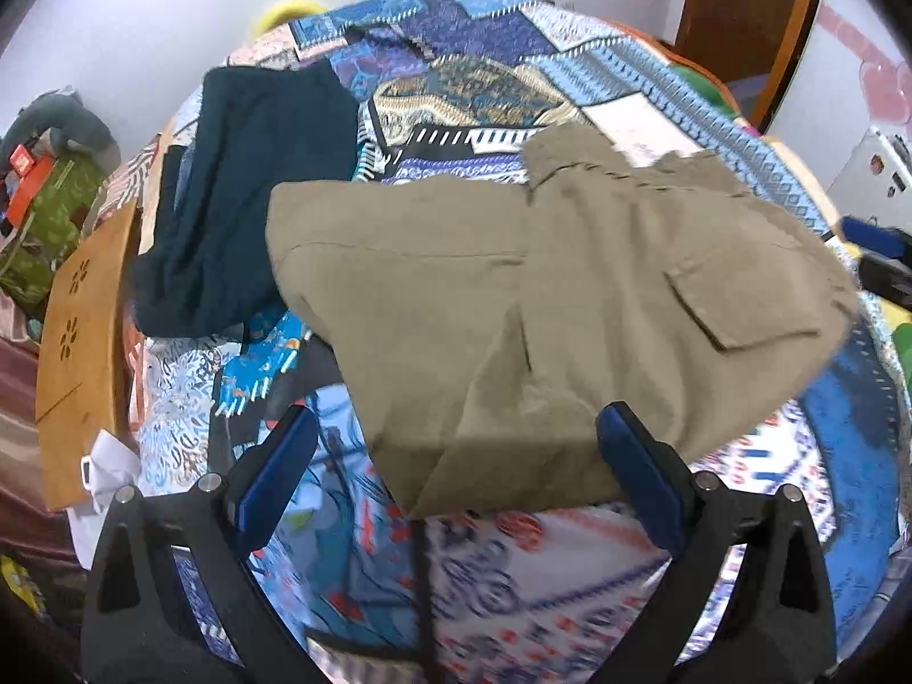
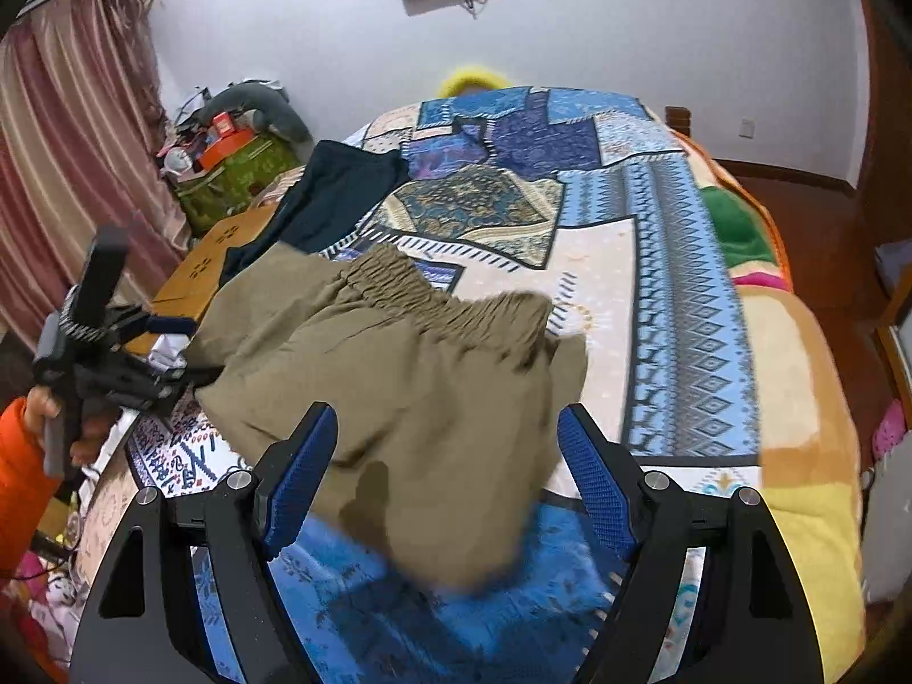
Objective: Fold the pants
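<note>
Currently, at the bed's left edge, a wooden board with flower-shaped cutouts (image 1: 80, 336) lies against the patchwork bedspread (image 1: 501, 34), and beyond it a green box (image 2: 239, 182) stands by the striped curtain (image 2: 62, 171). Dark navy pants (image 1: 251, 199) lie spread on the left part of the bedspread, reaching toward the far edge. Just right of them, overlapping their near corner, the khaki pants (image 1: 570, 296) lie roughly mid-bed toward the near edge, folded over on themselves, flap pocket facing up; in the right wrist view the gathered elastic waistband points toward the far edge. Left gripper (image 1: 459, 439): fingers apart, nothing clamped, blue pads on either side of the khaki pants' near corner; contact with the cloth cannot be told. Right gripper (image 2: 447, 436): fingers likewise wide apart, straddling the khaki cloth at its near hem, the hem blurred. In the right wrist view the left gripper appears at the bed's left edge, held by a hand in an orange sleeve. A colourful fleece blanket (image 2: 809, 376) shows along the bed's right edge.
</note>
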`<state>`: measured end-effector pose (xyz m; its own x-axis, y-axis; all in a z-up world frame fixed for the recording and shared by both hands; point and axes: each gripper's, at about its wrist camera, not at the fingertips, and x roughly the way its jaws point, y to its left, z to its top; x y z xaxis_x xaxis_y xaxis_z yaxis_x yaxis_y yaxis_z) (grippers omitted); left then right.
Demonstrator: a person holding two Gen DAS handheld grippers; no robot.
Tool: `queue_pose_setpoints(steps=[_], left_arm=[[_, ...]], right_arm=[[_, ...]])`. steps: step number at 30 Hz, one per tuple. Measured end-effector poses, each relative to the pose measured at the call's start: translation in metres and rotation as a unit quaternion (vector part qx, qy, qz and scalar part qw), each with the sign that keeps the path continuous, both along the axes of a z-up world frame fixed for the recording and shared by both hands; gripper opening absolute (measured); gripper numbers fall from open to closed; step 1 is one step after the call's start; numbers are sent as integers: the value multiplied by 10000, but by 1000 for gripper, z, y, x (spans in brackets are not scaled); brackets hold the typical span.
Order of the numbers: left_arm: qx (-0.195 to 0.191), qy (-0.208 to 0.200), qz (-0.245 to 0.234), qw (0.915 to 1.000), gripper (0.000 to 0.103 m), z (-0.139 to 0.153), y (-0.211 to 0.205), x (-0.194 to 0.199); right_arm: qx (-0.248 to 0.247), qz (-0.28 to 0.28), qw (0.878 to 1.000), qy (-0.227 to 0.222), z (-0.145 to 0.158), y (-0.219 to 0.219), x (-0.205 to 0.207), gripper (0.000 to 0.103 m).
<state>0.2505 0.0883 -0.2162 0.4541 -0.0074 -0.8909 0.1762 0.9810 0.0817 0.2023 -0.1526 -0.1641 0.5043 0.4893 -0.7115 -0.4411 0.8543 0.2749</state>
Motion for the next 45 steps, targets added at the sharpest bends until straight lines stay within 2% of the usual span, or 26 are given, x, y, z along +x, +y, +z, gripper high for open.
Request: queue_pose_setpoints(steps=[1, 3, 5, 8, 11, 15, 18, 20, 22, 25, 29, 35, 41, 45], left_arm=[[32, -69, 21, 10000, 100, 2, -2, -1], [96, -216, 67, 9997, 100, 5, -4, -5], [68, -302, 163, 9994, 96, 9, -1, -7], [-49, -434, 488, 9979, 81, 17, 13, -5], [-218, -471, 646, 9966, 76, 19, 25, -2], [41, -96, 780, 9969, 68, -4, 34, 5], [-215, -116, 912, 9955, 69, -7, 48, -1], [30, -159, 1105, 9937, 68, -6, 56, -8], [-25, -109, 1245, 9922, 67, -5, 67, -17], [99, -127, 1277, 9917, 66, 0, 75, -27], [-26, -379, 1134, 9928, 66, 20, 72, -26], [-207, -706, 770, 9943, 66, 46, 49, 4], [-386, -679, 408, 9961, 66, 48, 21, 45], [-443, -461, 219, 9977, 66, 34, 8, 74]], right_arm=[[-18, 44, 10000, 46, -4, 4, 3, 76], [-43, 151, 9998, 157, -14, 10, 9, 68], [-88, 207, 9991, 353, -25, 15, 14, 52], [-60, 249, 9983, 515, -36, 16, 18, 43], [-113, 282, 9983, 500, -37, 15, 17, 41], [-197, 325, 9980, 503, -37, 16, 15, 40], [-218, 337, 9980, 495, -37, 16, 14, 40], [-234, 339, 9980, 479, -38, 17, 14, 40], [-238, 337, 9980, 469, -37, 16, 14, 40], [-241, 329, 9981, 455, -36, 16, 13, 40], [-319, 354, 9978, 456, -32, 16, 16, 41], [-369, 343, 9984, 237, -8, 13, 23, 44], [-334, 344, 9988, -24, 10, 14, 40, 47], [-339, 390, 9987, 14, 6, 21, 59, 47]])
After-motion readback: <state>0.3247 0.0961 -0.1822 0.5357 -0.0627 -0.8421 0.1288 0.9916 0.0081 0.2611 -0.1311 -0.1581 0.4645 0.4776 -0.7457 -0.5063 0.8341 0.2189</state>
